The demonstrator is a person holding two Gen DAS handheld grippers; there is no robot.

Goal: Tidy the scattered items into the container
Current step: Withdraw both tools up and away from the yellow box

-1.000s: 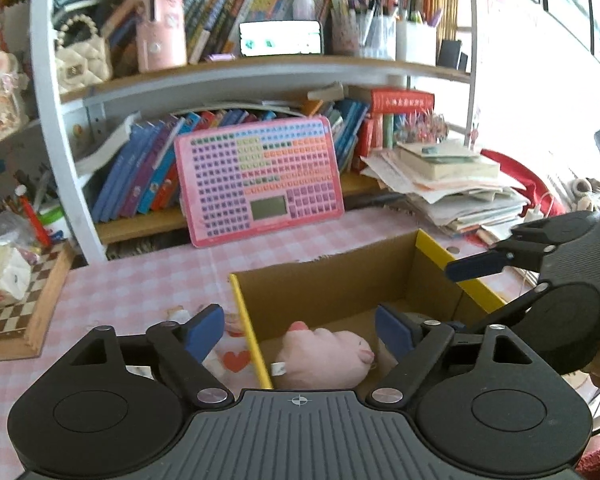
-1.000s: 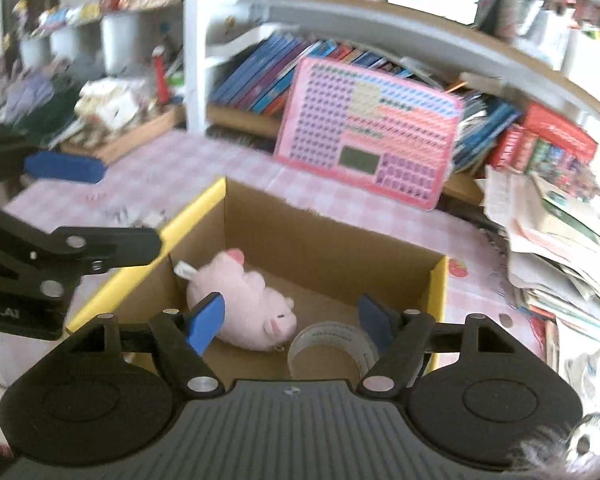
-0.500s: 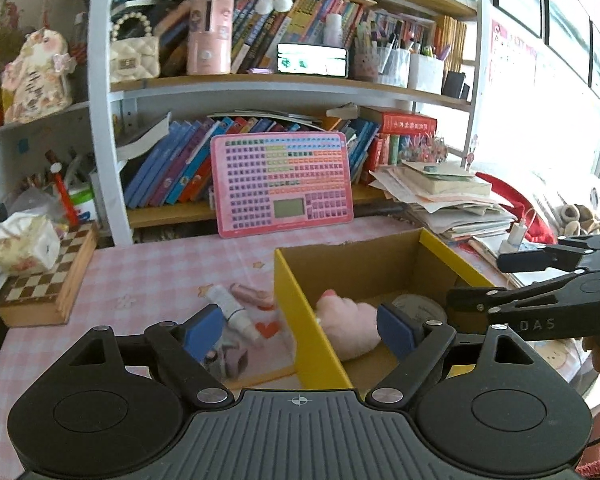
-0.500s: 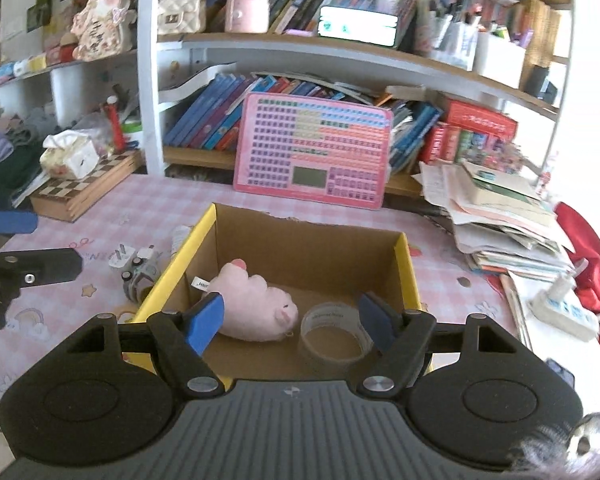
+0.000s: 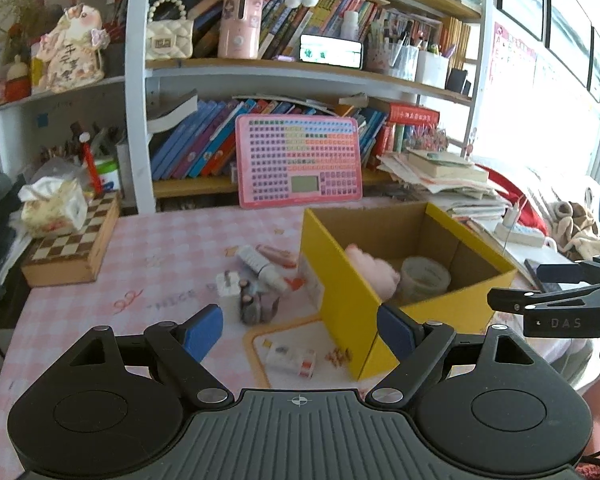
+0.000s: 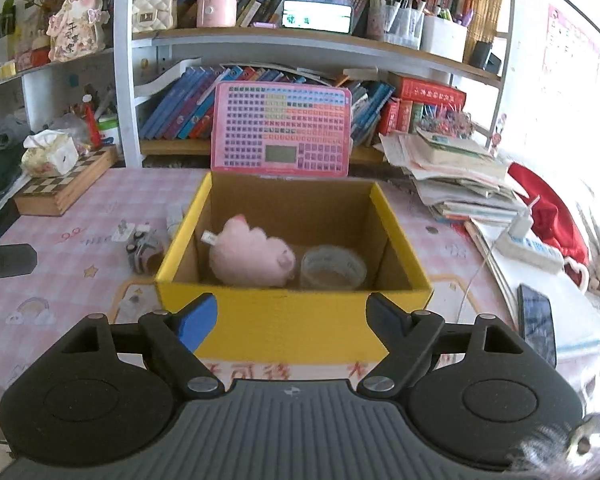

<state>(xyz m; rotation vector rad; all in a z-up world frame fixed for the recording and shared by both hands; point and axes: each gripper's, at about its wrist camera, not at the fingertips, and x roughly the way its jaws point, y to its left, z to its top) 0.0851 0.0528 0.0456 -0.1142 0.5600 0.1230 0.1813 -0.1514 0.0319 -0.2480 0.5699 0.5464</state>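
Note:
A yellow cardboard box (image 6: 292, 320) (image 5: 348, 304) stands on the pink checked table. Inside it lie a pink plush pig (image 6: 252, 256) (image 5: 374, 268) and a roll of clear tape (image 6: 332, 268) (image 5: 424, 278). Left of the box lie scattered items: a white tube (image 5: 260, 266), a white plug (image 5: 228, 290), a small grey toy (image 5: 256, 306) (image 6: 142, 250) and a small white box (image 5: 290, 358). My left gripper (image 5: 300, 326) is open and empty, short of those items. My right gripper (image 6: 292, 316) faces the box's near wall, its jaws opening with nothing between them.
A pink keyboard toy (image 6: 282, 128) leans on the bookshelf behind the box. A chessboard case (image 5: 70, 248) with a tissue pack sits at the left. Stacked papers and books (image 6: 456, 176), a power strip (image 6: 528, 246) and a phone (image 6: 536, 320) lie to the right.
Both grippers have drawn back from the box, the left one swinging left so the scattered items come into view. The right gripper's view levelled out and its jaws widened.

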